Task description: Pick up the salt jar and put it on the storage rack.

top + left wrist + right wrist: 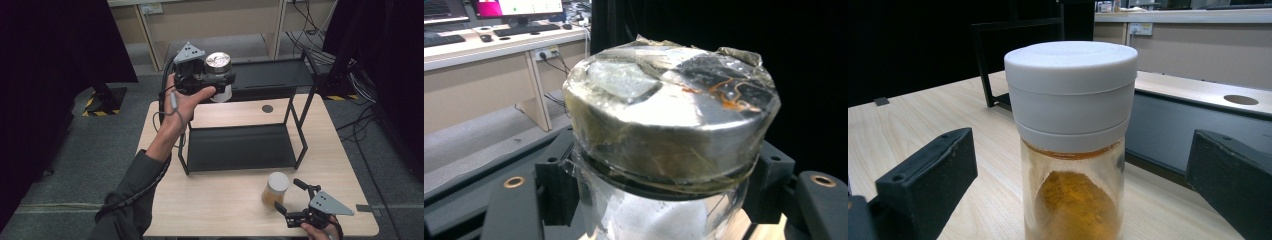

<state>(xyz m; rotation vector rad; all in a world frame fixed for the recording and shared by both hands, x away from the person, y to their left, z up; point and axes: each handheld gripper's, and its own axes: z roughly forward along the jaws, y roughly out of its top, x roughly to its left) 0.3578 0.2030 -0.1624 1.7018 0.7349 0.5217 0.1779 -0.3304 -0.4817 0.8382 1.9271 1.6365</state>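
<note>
Up high, your left gripper [216, 80] jaws clamp the silver-lidded jar [219, 75] above the black rack [240, 145]. Your right gripper [296, 196] jaws are spread wide, flanking the white-capped spice jar [275, 189] standing on the surface [210, 200], not touching it.

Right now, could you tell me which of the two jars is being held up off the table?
The silver-lidded jar, clamped in the left gripper above the black rack. The white-lidded jar of orange powder stands on the table, between the right gripper's open jaws.

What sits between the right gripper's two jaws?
The white-lidded jar of orange powder stands on the table between the open right gripper jaws, untouched, as the right gripper view shows.
</note>
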